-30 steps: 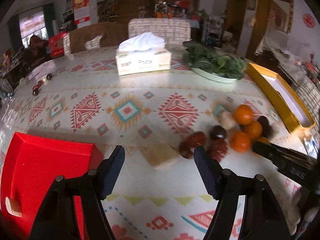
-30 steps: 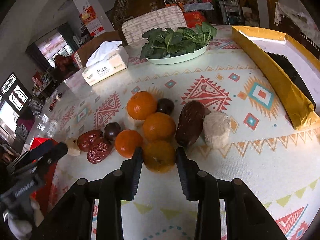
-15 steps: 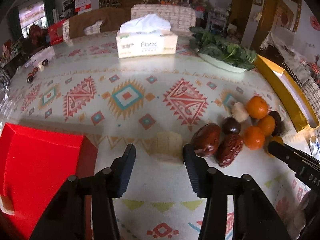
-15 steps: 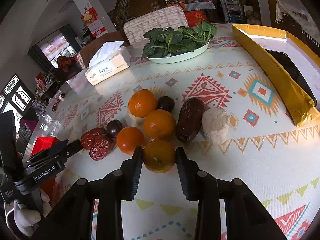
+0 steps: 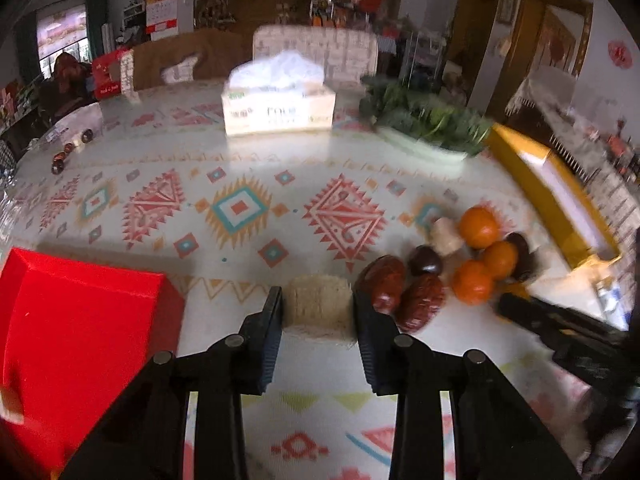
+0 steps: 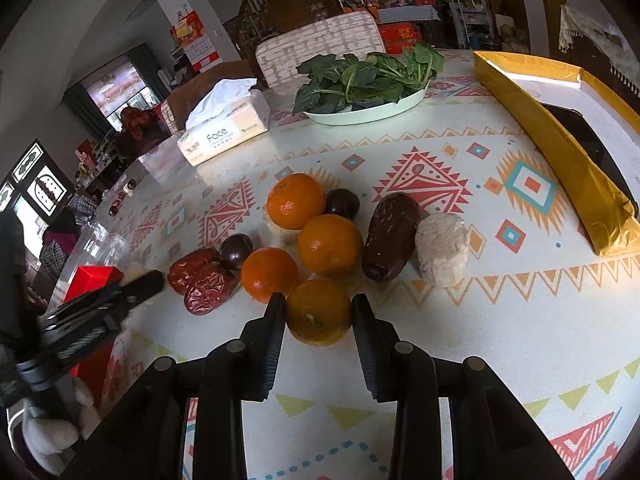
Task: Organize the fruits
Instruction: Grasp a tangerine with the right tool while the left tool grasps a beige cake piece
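Barely begun: left tongs (image 5: 318, 312) pinch a pale block (image 5: 319, 311), right tongs (image 6: 319, 314) pinch an orange (image 6: 319, 312); the fruit pile (image 6: 304, 240) waits mid-frame.

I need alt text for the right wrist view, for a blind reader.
The right gripper closes around an orange on a patterned table. Behind lie three more oranges, red dates and a plate of greens; a gold box stands at right.

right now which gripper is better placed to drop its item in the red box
Left. The left gripper brackets the beige cake, and the red box sits right beside it. The right gripper brackets an orange, with the fruit pile between it and that box.
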Motion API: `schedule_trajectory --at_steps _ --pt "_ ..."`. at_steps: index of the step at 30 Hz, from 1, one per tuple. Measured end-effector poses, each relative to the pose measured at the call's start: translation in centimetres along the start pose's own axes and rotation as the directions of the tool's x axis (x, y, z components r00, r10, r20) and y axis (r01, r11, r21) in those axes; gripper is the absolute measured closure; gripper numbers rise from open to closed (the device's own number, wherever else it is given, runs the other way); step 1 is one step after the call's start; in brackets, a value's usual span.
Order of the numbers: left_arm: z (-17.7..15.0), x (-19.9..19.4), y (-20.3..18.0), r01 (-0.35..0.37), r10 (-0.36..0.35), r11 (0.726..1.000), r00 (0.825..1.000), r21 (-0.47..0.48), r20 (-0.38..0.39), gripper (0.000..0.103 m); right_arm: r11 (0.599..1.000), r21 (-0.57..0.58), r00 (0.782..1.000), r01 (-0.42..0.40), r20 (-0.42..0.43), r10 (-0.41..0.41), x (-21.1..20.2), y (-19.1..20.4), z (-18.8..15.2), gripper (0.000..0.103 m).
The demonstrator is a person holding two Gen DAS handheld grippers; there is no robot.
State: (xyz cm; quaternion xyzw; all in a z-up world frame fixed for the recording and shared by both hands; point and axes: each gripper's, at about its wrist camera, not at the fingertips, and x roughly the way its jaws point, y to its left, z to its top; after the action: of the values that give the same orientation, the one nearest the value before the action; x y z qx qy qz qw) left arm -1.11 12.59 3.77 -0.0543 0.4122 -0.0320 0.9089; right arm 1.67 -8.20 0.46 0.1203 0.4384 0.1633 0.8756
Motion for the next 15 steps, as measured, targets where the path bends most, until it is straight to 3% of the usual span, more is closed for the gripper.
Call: schedule_trajectory --at_steps 7,15 --pt "-1.9 -6.8 2.1 0.042 -0.035 0.997 0.994 -0.067 0.102 0.07 0.999 -0.03 0.999 -0.036 0.016 0.036 -0.7 1.3 -0.5 0.066" --pt "-4.8 -14.0 8.1 -0.026 0.057 0.988 0.977 -0.15 0.206 0.069 0.991 -0.071 0.993 -0.117 0.013 0.118 -4.0 5.8 -1.5 0.066"
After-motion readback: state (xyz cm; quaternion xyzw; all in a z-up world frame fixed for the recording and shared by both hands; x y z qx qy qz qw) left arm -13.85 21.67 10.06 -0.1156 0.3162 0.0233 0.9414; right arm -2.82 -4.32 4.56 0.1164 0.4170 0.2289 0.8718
